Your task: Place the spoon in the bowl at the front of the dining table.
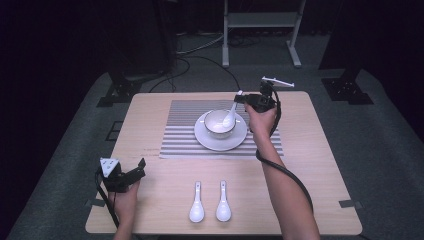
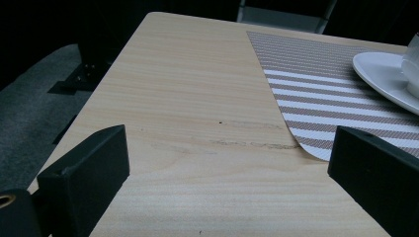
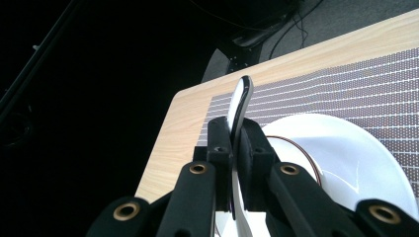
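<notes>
High view: wooden table [image 1: 160, 110]; on it a striped placemat [image 1: 185, 115], and on the mat a white plate [image 1: 235, 142] bearing a white bowl [image 1: 214, 120]. Two white spoons [image 1: 196, 202] [image 1: 223, 201] lie side by side near the front edge, handles pointing away from the person. Right tongs [image 1: 242, 98] — clamped on the handle of a third spoon [image 1: 230, 116], slanting down-left, scoop end in the bowl. Left tongs [image 1: 136, 170] — jaws apart, over bare table at front left.
</notes>
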Motion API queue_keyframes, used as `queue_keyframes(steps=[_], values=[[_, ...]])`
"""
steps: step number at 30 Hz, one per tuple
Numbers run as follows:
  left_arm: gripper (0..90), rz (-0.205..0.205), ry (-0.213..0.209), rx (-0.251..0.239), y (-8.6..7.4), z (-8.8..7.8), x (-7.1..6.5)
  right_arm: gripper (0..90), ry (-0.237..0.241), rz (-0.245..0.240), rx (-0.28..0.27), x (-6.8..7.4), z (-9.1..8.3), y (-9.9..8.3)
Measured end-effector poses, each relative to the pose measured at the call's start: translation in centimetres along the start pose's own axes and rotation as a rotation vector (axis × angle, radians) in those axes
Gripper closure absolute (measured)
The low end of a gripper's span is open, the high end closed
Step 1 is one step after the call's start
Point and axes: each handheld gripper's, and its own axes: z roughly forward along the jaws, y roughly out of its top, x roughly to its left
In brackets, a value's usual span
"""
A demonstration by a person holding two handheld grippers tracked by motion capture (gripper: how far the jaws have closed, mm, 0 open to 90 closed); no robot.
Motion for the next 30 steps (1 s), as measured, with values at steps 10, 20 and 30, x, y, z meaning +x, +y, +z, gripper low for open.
queue_keyframes(steps=[10, 20, 30], values=[[1.1, -0.002, 0.0, -0.002, 0.0, 0.0, 0.0, 85.0, -0.03, 0.041, -0.029, -0.7, 1.2, -0.4], [1.1, -0.002, -0.003, -0.003, 0.0, 0.0, 0.1, 84.7, -0.066, 0.056, -0.031, -1.3, 2.5, -1.0], [1.1, -0.002, -0.003, -0.003, 0.0, 0.0, 0.0, 84.6, -0.081, 0.045, -0.068, -2.1, 2.9, -1.7]])
